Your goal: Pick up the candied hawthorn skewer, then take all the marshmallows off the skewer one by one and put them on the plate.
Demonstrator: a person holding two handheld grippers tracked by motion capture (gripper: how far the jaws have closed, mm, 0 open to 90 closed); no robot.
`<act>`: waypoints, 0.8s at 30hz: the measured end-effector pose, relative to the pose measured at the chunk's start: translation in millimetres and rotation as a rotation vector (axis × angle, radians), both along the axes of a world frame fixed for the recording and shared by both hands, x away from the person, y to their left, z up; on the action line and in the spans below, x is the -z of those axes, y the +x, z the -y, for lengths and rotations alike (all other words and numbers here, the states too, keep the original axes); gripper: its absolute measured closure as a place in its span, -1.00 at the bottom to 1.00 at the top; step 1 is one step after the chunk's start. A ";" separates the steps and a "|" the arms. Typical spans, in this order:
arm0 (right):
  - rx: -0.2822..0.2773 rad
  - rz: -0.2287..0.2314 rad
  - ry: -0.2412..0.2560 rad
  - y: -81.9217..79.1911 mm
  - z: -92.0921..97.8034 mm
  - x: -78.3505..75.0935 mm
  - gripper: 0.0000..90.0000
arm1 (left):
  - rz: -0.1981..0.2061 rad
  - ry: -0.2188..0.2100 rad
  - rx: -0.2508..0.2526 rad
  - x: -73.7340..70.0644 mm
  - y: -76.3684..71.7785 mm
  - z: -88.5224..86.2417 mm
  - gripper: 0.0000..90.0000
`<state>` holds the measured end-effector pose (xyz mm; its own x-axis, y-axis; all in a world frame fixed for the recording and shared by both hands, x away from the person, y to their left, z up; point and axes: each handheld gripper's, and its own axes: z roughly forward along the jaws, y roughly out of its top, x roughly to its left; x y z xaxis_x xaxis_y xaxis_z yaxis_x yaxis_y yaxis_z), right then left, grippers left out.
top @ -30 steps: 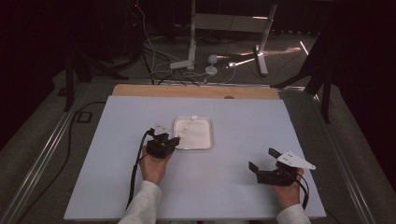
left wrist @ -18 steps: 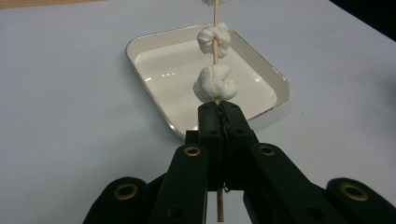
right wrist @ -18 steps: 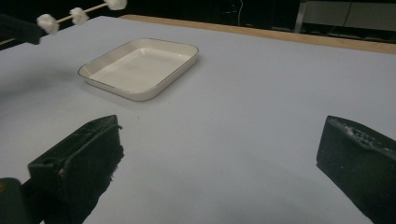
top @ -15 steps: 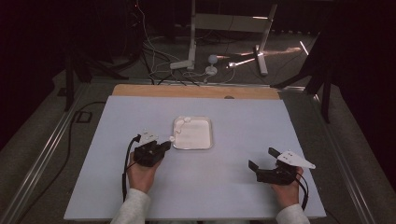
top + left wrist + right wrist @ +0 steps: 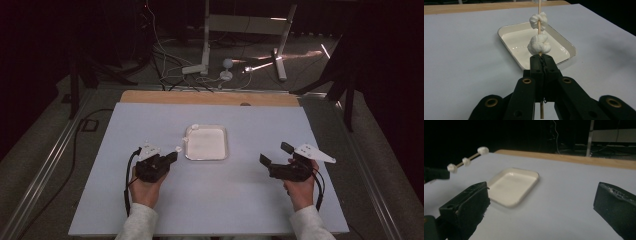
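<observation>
At the bottom of the high view, two forearms in pale sleeves come up onto the white table (image 5: 150, 210). In the lower left of that frame, the left hand (image 5: 145, 189) holds the left gripper (image 5: 541, 59), whose jaws are pressed together on a thin wooden skewer (image 5: 539, 23). In the left gripper view the skewer rises from the middle of the frame to its top edge, carrying white marshmallow-like lumps: one lump (image 5: 538, 44) sits just above the jaw tips, and a second lump (image 5: 538, 20) sits higher up the stick. In the lower right of the high view, the right hand (image 5: 301, 191) holds the right gripper (image 5: 276, 155), its jaws spread wide with nothing between them; the right gripper view shows one black jaw at lower left and the other at the right edge, with bare table between.

Farther in, at the centre of the high view, a shallow white tray (image 5: 220, 150) lies flat on the table, just right of the left gripper's tip. The skewer's far end reaches toward the tray's near-left corner. Beyond the tray, a wooden strip (image 5: 210, 98) runs along the table's far edge, with cables (image 5: 165, 70) and a white stand (image 5: 206, 35) on the dark floor behind.
</observation>
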<state>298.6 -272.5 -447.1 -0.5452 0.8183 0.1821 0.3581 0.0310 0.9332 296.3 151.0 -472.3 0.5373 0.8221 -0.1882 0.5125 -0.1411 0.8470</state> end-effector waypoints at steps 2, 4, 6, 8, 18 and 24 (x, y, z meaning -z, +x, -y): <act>-0.012 0.000 0.007 7.8 -6.1 -6.7 -1.00 | 0.005 0.001 0.005 -0.1 -0.5 0.0 0.99; -0.024 -0.007 0.013 15.6 -12.9 -12.5 -1.00 | 0.017 -0.001 0.012 -0.7 -1.1 0.3 0.99; -0.042 -0.013 0.010 22.9 -20.9 -17.4 -0.97 | 0.020 -0.002 0.012 -0.7 -1.4 0.6 0.99; -0.054 -0.014 -0.001 29.1 -30.1 -21.9 -0.97 | 0.025 0.002 0.012 -0.7 -2.2 1.5 0.99; -0.116 -0.056 0.009 52.1 -70.1 -30.3 -0.97 | 0.056 0.020 0.025 -1.0 -4.6 7.2 0.99; -0.173 -0.079 0.015 64.9 -99.4 -32.9 -0.98 | 0.062 0.019 0.029 -1.7 -5.3 8.4 0.99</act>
